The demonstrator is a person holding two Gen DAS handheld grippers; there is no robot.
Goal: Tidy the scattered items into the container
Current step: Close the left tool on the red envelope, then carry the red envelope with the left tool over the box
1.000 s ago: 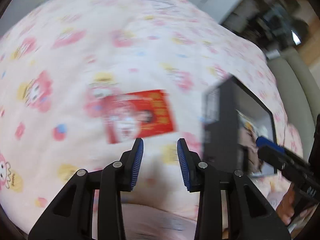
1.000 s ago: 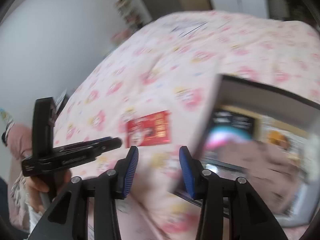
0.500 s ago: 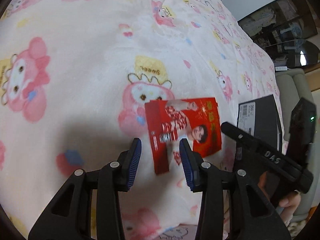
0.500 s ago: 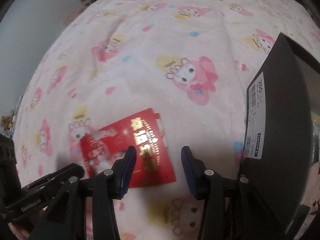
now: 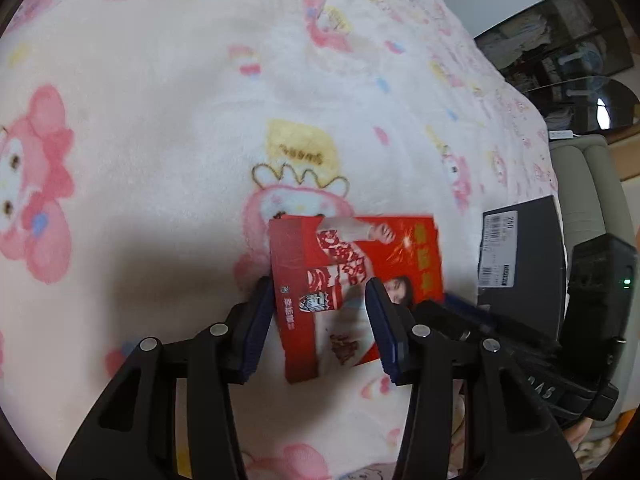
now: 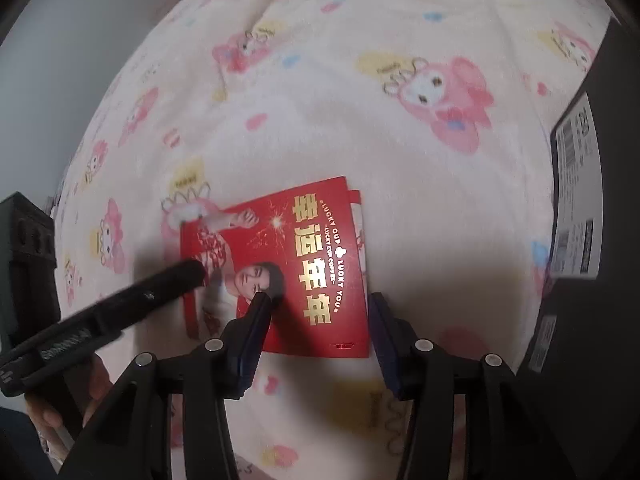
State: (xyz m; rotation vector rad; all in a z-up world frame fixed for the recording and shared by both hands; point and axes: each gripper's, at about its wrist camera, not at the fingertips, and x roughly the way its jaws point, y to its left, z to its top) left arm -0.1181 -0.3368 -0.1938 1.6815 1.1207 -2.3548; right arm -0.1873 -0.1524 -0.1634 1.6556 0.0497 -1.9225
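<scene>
Now both grippers, left gripper (image 5: 318, 308) and right gripper (image 6: 320, 320), tilt steeply down; jaws just widened, open astride red packet (image 6: 316, 272).

Flat red packet (image 6: 320, 272) beside black box (image 6: 592, 208)

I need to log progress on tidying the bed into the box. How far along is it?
Done: nothing visibly packed; the black box's inside is out of view. In hand: both tools have just been opening around the red packet lying flat on the cartoon blanket; left tool and right tool straddle it, neither gripping yet. Left: grip, lift, drop it in the box.
</scene>
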